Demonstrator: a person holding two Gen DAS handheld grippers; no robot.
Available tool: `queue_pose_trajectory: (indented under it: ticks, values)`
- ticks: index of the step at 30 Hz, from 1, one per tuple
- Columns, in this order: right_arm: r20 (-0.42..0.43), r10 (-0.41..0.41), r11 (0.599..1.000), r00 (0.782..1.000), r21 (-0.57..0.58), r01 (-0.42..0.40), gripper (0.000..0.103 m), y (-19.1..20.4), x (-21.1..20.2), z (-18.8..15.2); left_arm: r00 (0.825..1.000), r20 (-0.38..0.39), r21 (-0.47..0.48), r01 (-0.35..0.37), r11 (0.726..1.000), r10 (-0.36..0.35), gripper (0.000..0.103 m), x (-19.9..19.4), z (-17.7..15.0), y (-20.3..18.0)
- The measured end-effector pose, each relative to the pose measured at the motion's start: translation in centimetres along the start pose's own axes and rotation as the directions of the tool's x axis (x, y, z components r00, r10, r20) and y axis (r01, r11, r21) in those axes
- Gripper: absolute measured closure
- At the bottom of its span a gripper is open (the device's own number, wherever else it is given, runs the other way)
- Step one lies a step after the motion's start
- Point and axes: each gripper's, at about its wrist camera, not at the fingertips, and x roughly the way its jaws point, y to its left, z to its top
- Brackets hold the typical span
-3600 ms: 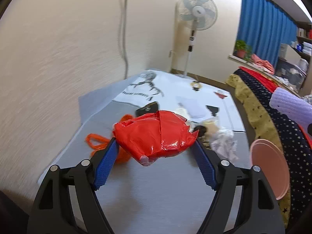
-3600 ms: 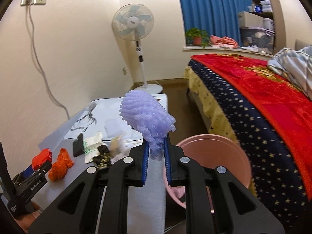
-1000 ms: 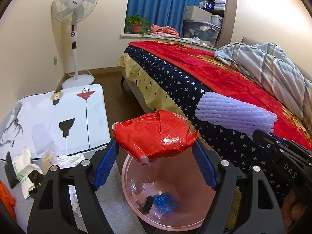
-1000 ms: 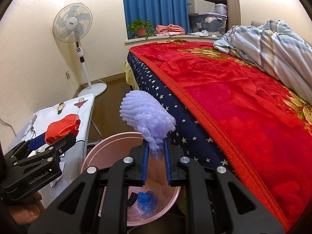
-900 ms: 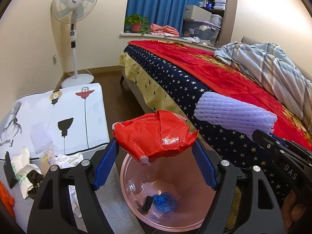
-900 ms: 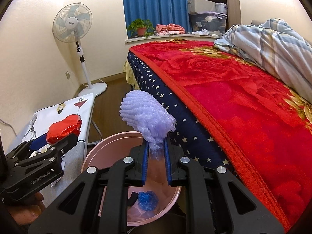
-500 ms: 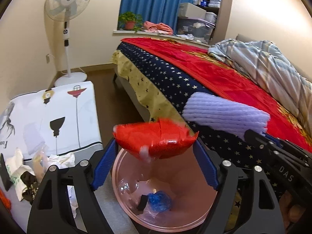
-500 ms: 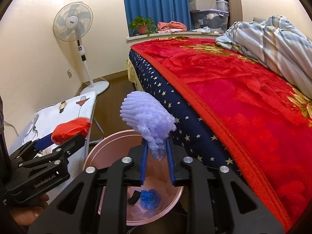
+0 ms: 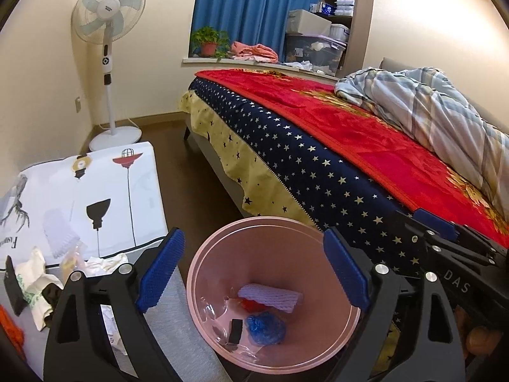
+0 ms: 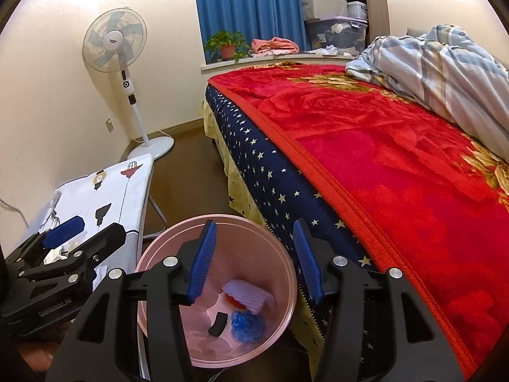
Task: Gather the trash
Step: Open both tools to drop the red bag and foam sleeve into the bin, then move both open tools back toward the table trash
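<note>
left gripper [image 9: 251, 272] spread wide, nothing between the blue pads, jaws just been opening; hovering over the pink bin [image 9: 203, 264]. right gripper [image 10: 254, 258] also parted, pads clear of everything, jaws just been opening; over the same bin. in the left wrist view, right gripper seen at 3 o'clock, beside the bed edge. in the right wrist view, left gripper seen at 9 o'clock, over the table edge.

inside bin bottom: lilac foam net [image 9: 270, 296] lying flat, red plastic wad [image 9: 249, 304] mostly tucked under it at its 8 o'clock, crumpled blue bag [image 9: 265, 324] at 6 o'clock of the net, small black piece [image 9: 236, 331] just beside the blue bag at its 9 o'clock, some clear film on the bin floor.

at 9 o'clock of bin: table [image 9: 105, 191] with printed white cloth, more litter at its near end: white wrappers [image 9: 35, 280], black bits, orange scrap [image 9: 11, 328] at frame edge.

at 3 o'clock: bed with red blanket [image 9: 366, 140], navy star-print side, striped duvet [image 9: 439, 108] farther back.

far: standing fan [image 9: 108, 16] at 11 o'clock, potted plant [image 9: 208, 39] on the sill, blue curtain [image 9: 251, 9], shelves with boxes at 1 o'clock.
</note>
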Motion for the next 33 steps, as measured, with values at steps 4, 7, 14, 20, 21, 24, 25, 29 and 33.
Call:
queue_pose_trajectory:
  ticks: [4, 7, 14, 20, 21, 24, 25, 29, 33]
  values:
    - [0.017, 0.009, 1.0, 1.0, -0.003, -0.009, 0.052, 0.1, -0.5, 0.0, 1.0, 0.021, 0.0, 0.0, 1.0, 0.0, 0.018, -1.3, 0.0, 0.4]
    - [0.03, 0.017, 1.0, 0.999, -0.015, -0.016, 0.052, 0.5, -1.0, 0.0, 0.999, 0.035, -0.001, -0.003, 1.0, 0.003, 0.021, -2.3, -0.1, 0.9]
    - [0.058, 0.029, 0.998, 0.998, -0.05, -0.026, 0.053, 2.2, -2.2, -0.3, 0.998, 0.069, -0.026, -0.009, 1.0, 0.01, 0.038, -5.2, -0.8, 3.2]
    - [0.072, 0.088, 0.994, 0.994, -0.067, -0.083, 0.062, 4.2, -3.3, -0.7, 0.994, 0.095, -0.042, -0.043, 0.998, 0.047, 0.049, -7.9, -1.7, 5.4]
    - [0.071, 0.1, 0.993, 0.992, -0.069, -0.095, 0.063, 4.6, -3.4, -0.8, 0.993, 0.102, -0.044, -0.053, 0.998, 0.057, 0.049, -8.5, -1.9, 5.9]
    - [0.078, 0.136, 0.988, 0.988, -0.081, -0.129, 0.066, 6.0, -3.7, -1.1, 0.989, 0.12, -0.054, -0.079, 0.995, 0.085, 0.051, -10.1, -2.5, 7.2]
    - [0.081, 0.145, 0.987, 0.986, -0.085, -0.138, 0.066, 6.4, -3.9, -1.2, 0.988, 0.125, -0.056, -0.085, 0.995, 0.091, 0.051, -10.4, -2.6, 7.7]
    - [0.09, 0.194, 0.977, 0.977, -0.107, -0.184, 0.067, 8.2, -4.3, -1.8, 0.98, 0.144, -0.07, -0.131, 0.989, 0.14, 0.054, -12.3, -3.6, 10.0]
    - [0.082, 0.238, 0.967, 0.968, -0.118, -0.228, 0.068, 10.0, -3.9, -2.6, 0.971, 0.146, -0.095, -0.179, 0.979, 0.191, 0.055, -13.9, -4.8, 12.5]
